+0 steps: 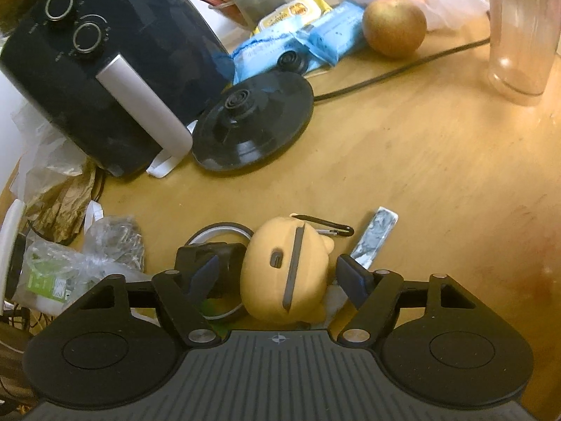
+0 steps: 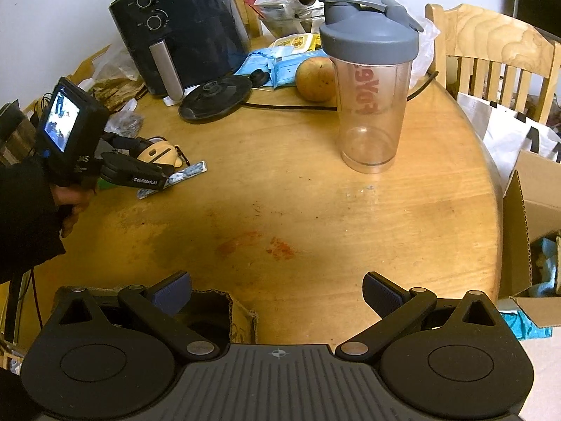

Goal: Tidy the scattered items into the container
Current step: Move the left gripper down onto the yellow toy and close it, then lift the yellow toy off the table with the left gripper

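Note:
A tan bear-shaped case (image 1: 284, 273) with a black carabiner (image 1: 326, 226) lies on the wooden table (image 1: 420, 175). My left gripper (image 1: 278, 273) is open and straddles the case, with a little space between each pad and its sides. A flat silvery sachet (image 1: 377, 238) lies just right of the case, and a thin ring (image 1: 217, 229) lies at its left. In the right wrist view the case (image 2: 157, 152) shows under the hand-held left gripper (image 2: 154, 172). My right gripper (image 2: 277, 291) hangs open and empty over the near table edge, above a small open cardboard box (image 2: 242, 319).
A black air fryer (image 1: 105, 70), a kettle base (image 1: 252, 122) with its cord, blue packets (image 1: 298, 45) and a round fruit (image 1: 394, 26) stand behind. A clear shaker bottle (image 2: 371, 87) stands mid-table. Crumpled plastic bags (image 1: 87, 256) lie left. A larger cardboard box (image 2: 533, 203) sits off the right edge.

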The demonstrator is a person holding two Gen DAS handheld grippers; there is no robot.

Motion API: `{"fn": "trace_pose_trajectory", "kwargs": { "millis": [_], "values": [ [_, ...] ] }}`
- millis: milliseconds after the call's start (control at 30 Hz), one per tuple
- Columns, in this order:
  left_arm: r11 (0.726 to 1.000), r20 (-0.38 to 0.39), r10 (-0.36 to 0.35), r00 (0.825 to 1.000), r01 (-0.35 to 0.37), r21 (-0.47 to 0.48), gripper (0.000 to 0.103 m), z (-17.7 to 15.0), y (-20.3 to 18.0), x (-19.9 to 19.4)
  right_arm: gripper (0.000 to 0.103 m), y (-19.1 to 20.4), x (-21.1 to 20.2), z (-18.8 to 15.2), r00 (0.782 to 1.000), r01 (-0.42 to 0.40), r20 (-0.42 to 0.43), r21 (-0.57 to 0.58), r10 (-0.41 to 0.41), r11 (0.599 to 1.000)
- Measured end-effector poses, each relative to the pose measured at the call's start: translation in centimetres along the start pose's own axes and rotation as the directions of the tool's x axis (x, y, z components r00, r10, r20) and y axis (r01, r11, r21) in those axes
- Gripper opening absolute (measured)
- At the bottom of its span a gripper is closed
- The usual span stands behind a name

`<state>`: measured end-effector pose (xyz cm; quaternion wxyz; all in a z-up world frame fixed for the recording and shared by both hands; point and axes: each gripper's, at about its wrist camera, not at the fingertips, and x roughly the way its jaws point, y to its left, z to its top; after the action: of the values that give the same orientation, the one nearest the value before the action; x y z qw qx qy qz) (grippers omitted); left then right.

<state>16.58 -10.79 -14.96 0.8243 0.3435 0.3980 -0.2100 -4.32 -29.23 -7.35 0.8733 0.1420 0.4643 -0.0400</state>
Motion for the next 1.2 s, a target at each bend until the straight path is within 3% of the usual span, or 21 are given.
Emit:
{"fn": "trace_pose_trajectory", "kwargs": {
  "millis": [367, 733, 800, 833, 1200],
  "values": [
    [0.987, 0.002, 0.051, 0.999, -0.051, 0.155, 0.068, 0.1, -1.5, 0.9, 0.103, -0.2, 0.0, 0.1, 1.000, 0.000, 0.005, 0.007, 0.000, 1.000],
    [0.987, -0.005, 0.033, 0.999, -0.032, 0.155, 0.066, 0.2, -1.2, 0.6, 0.103, -0.6, -0.2, -0.2, 1.000, 0.007, 0.008, 0.021, -0.007, 1.000],
    [0.987, -0.004, 0.033, 0.999, -0.032, 0.158, 0.062, 0.3, -1.2, 0.5, 0.103, -0.7, -0.3, -0.3, 1.000, 0.007, 0.009, 0.023, -0.007, 1.000],
    [0.987, -0.004, 0.025, 1.000, -0.024, 0.160, 0.053, 0.4, -1.3, 0.5, 0.103, -0.8, -0.4, -0.3, 1.000, 0.008, 0.009, 0.024, -0.008, 1.000],
    [0.990, -0.044, 0.020, 0.999, -0.014, 0.138, 0.053, 0.7, -1.4, 0.9, 0.103, -1.2, -0.8, -0.5, 1.000, 0.011, 0.016, 0.022, -0.011, 1.000]
  ]
}}
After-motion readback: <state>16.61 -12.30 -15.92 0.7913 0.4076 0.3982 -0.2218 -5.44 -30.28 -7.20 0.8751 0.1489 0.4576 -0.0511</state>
